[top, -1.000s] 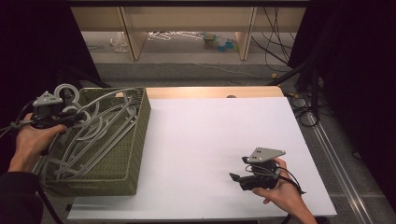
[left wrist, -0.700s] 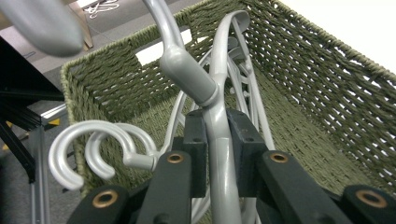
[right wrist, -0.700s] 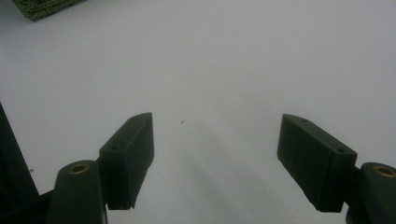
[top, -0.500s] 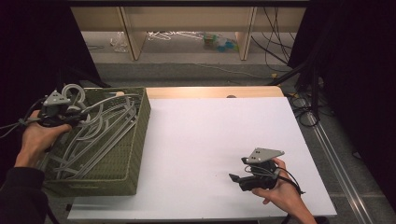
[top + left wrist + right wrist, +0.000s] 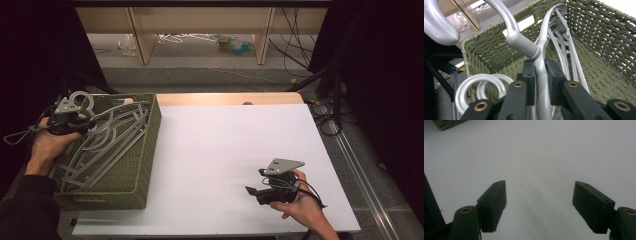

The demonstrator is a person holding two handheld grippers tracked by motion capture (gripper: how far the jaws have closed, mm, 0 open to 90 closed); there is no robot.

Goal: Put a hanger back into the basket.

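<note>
Here we see the left hand-held gripper [image 5: 540, 82] pinching a grey hanger [image 5: 541, 75] by its neck, just below the hook, its pads pressed on either side. The hanger hangs over the far left corner of the green woven basket [image 5: 145, 150], where more grey hangers [image 5: 100, 150] lie piled. Well apart, the right hand-held gripper [image 5: 540, 205] rests low over the white counter [image 5: 225, 150] with its jaws spread and nothing between them.

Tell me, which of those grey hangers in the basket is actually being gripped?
The hanger clamped at its neck between the left gripper jaws; the others lie loose in the basket.
</note>
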